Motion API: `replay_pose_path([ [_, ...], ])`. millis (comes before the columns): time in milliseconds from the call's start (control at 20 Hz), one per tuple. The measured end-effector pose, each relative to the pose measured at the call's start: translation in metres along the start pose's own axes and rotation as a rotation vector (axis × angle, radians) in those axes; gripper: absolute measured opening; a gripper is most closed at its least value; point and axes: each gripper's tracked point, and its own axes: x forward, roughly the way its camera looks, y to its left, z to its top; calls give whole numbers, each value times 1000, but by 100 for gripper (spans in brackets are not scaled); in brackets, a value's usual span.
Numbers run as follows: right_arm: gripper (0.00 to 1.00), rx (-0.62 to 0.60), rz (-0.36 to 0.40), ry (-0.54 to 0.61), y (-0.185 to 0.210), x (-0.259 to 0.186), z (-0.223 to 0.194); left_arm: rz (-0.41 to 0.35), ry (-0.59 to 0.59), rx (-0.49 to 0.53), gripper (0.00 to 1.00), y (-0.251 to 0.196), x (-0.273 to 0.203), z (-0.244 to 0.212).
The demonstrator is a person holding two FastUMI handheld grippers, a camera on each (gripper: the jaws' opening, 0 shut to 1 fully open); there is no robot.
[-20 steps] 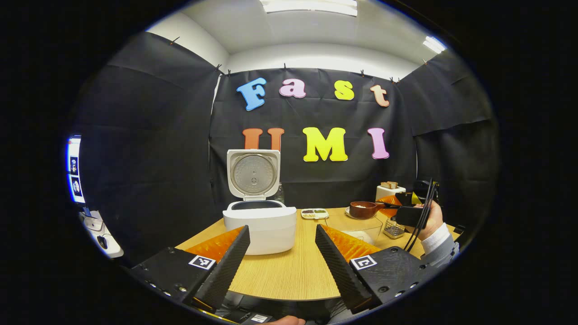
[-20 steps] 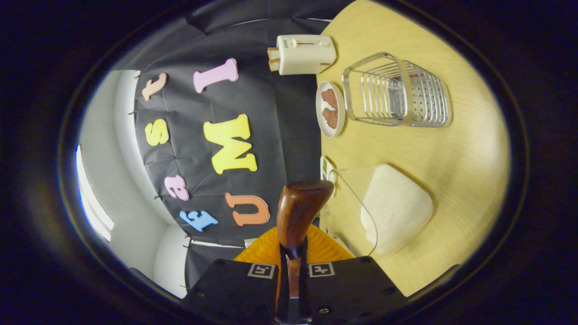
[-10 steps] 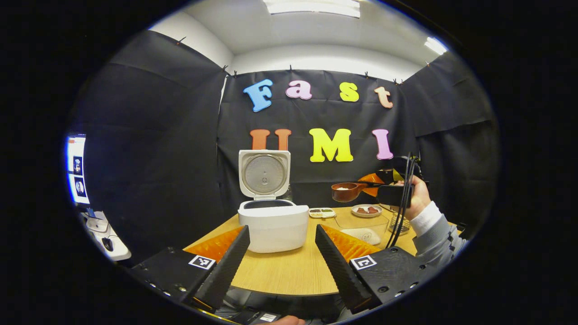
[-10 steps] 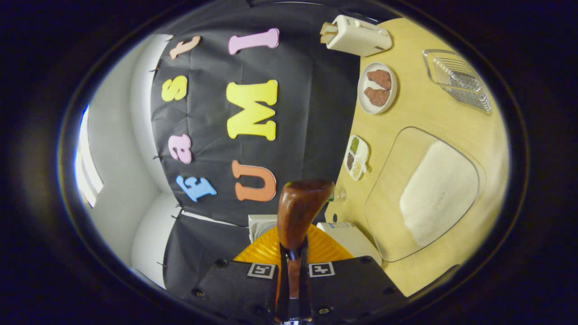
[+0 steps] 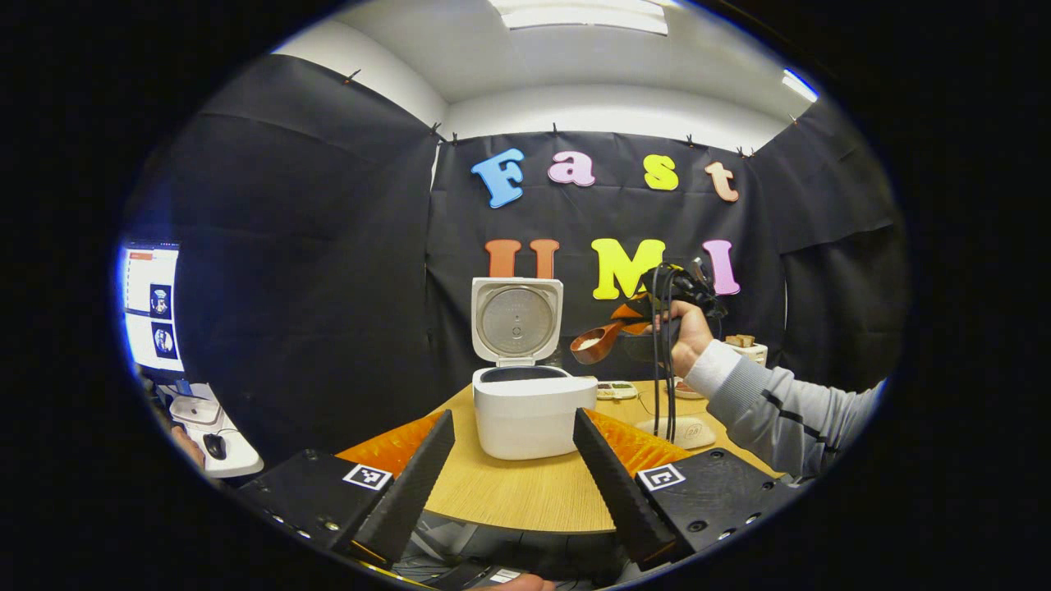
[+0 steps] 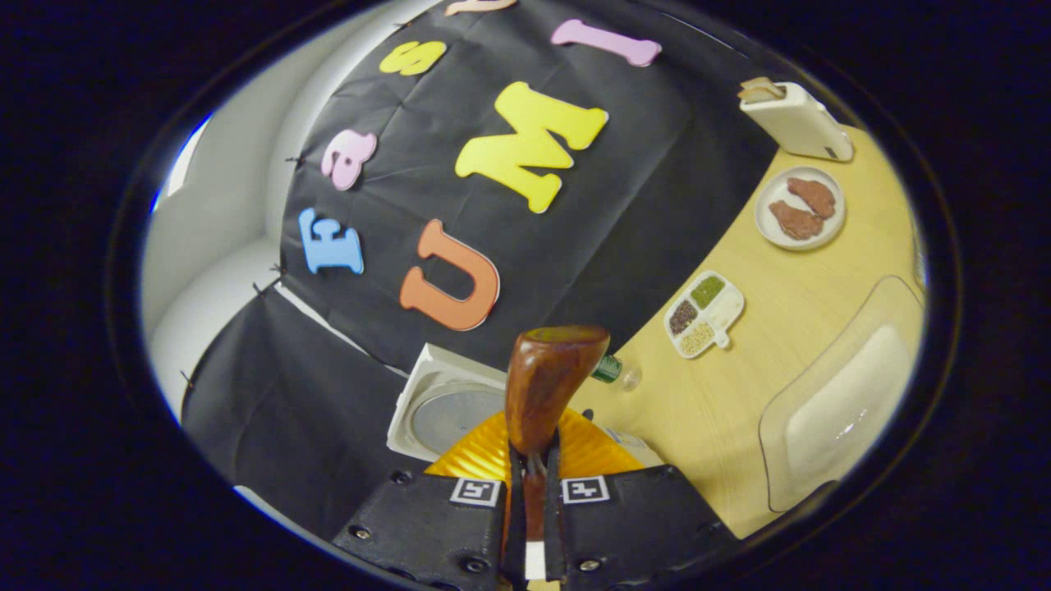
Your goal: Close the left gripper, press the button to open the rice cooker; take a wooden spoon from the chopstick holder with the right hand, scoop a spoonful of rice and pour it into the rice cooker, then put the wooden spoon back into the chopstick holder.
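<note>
The right claw (image 6: pixel 532 460), clamped on the wooden spoon (image 6: pixel 546 390), has swung away from the glass rice dish (image 6: pixel 846 402) over the last second and now carries the loaded spoon (image 5: pixel 598 341) just above and right of the rice cooker (image 5: pixel 525 410), whose lid stands open. The left claw (image 5: pixel 513 472) hangs low over the worktop (image 5: pixel 517 492), fingers apart, idle. Tipping the rice into the pot looks next.

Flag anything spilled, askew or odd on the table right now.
Nothing stands out. The rice cooker stands upright with its lid open, the right hand-held gripper carries the wooden spoon with rice toward it, and no grains show on the table. The left hand-held gripper is open.
</note>
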Motion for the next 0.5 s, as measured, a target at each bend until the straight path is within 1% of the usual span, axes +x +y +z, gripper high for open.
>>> replay_pose_path([
  [100,14,-125,-8,0,17,23,-6,17,3,2,93,7,-4,-1],
  [200,14,-258,0,10,36,46,-15,30,9,-2,93,14,-6,-4],
  [300,14,-408,2,13,49,60,-23,45,20,-1,93,20,-7,-7],
  [500,14,-713,52,-35,83,72,-41,109,50,-1,93,38,-1,-15],
])
